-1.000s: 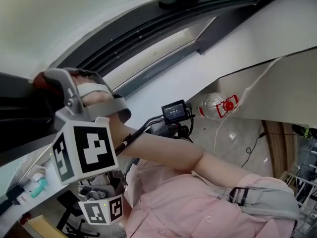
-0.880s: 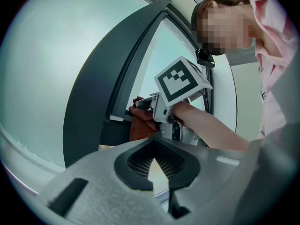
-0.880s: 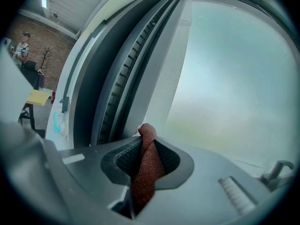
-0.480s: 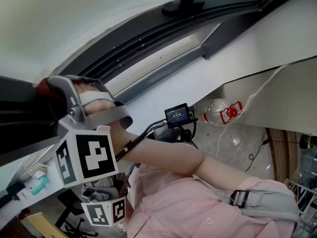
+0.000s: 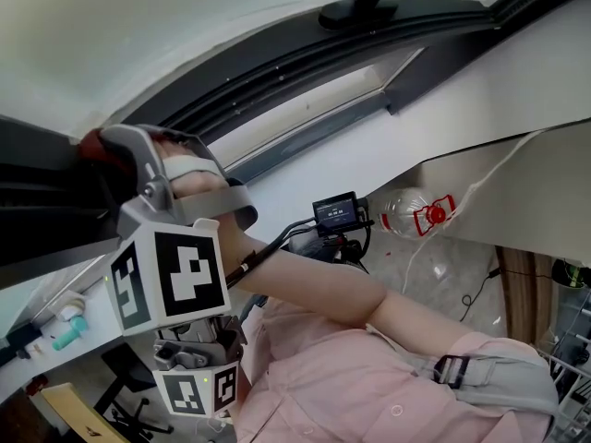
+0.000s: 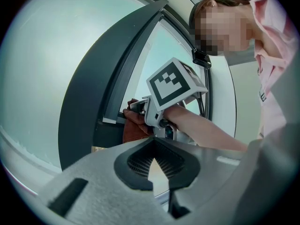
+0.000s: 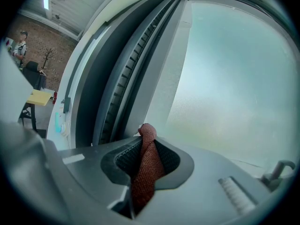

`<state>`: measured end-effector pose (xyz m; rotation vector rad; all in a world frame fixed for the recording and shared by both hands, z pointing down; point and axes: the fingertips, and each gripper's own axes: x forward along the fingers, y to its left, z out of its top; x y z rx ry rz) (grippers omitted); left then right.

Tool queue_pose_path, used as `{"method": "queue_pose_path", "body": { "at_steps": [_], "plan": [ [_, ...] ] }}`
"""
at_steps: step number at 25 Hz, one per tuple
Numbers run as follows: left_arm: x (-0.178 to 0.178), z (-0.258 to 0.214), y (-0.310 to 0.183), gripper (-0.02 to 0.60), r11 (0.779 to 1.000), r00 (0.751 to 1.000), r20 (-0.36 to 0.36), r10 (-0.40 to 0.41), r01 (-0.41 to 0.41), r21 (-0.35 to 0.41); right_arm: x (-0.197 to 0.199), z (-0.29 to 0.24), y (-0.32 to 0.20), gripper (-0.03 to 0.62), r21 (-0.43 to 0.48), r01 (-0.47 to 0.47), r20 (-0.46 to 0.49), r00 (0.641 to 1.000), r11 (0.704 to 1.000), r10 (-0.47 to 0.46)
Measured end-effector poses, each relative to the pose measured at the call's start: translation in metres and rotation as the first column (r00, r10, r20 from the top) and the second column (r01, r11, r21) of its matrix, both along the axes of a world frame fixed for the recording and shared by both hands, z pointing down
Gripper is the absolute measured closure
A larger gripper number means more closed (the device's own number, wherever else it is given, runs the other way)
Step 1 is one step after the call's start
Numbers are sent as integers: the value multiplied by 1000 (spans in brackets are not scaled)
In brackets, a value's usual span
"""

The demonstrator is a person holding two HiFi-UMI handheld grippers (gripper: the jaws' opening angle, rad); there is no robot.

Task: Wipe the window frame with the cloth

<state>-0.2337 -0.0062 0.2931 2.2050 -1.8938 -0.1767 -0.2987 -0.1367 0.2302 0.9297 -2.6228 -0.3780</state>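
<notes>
I read my right claw point(image 7: 146, 148) pinching the red-brown cloth point(image 7: 144, 172), window frame point(image 7: 101, 90) directly ahead. My left claw point(image 6: 153, 159) sits pressed together, empty.

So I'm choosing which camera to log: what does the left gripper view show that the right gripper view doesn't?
Only the left gripper view shows the right tool from outside, the person's forearm and the left tool, shut and empty. Only the right gripper view shows the brick wall. Both show the rust-brown woven cloth gripped by the right tool and the dark grey window frame.
</notes>
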Motion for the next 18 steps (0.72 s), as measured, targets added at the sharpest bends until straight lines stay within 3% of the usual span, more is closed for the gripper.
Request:
{"method": "queue_pose_path", "body": {
  "at_steps": [18],
  "plan": [
    [1, -2, -2, 584, 999, 999, -27, 30, -29, 20, -1, 0, 1, 533, 7, -5, -3, 1000, 1000, 5]
  ]
}}
